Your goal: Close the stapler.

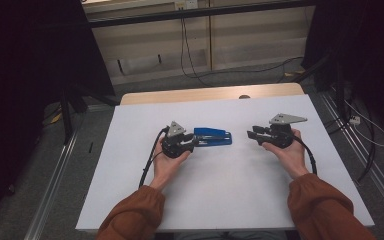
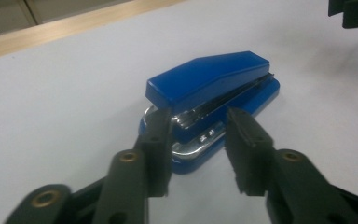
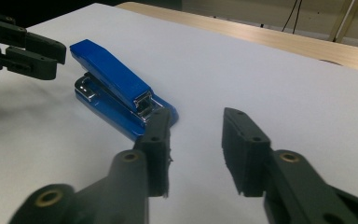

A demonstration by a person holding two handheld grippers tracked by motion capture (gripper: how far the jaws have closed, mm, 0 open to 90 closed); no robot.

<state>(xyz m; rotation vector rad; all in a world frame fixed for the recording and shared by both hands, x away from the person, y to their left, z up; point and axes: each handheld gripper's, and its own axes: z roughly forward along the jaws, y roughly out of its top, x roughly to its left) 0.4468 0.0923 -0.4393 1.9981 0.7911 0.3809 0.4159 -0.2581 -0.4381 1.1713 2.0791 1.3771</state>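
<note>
The white worktop carries one thing, a blue stapler, lying flat a little to the 11 o'clock side of its centre, with its long axis running from 9 to 3 o'clock in the high view. Its hinged end points toward 9 o'clock and its stapling nose toward 3 o'clock.

The left tongs sit at the hinged end. In the left gripper view the left tongs stand partly apart, on either side of that end of the stapler, with a visible gap and nothing pressed. The right tongs lie well apart from the nose, at 3 o'clock of it. In the right gripper view the right tongs are also partly apart and hold nothing, with the stapler ahead at 11 o'clock.

The stapler looks stiff and fairly weighty for its size, with a smooth plastic top that may slip. Its arm pivots, so a pinch across the two long sides of the base, near the middle, seems the safest hold.
</note>
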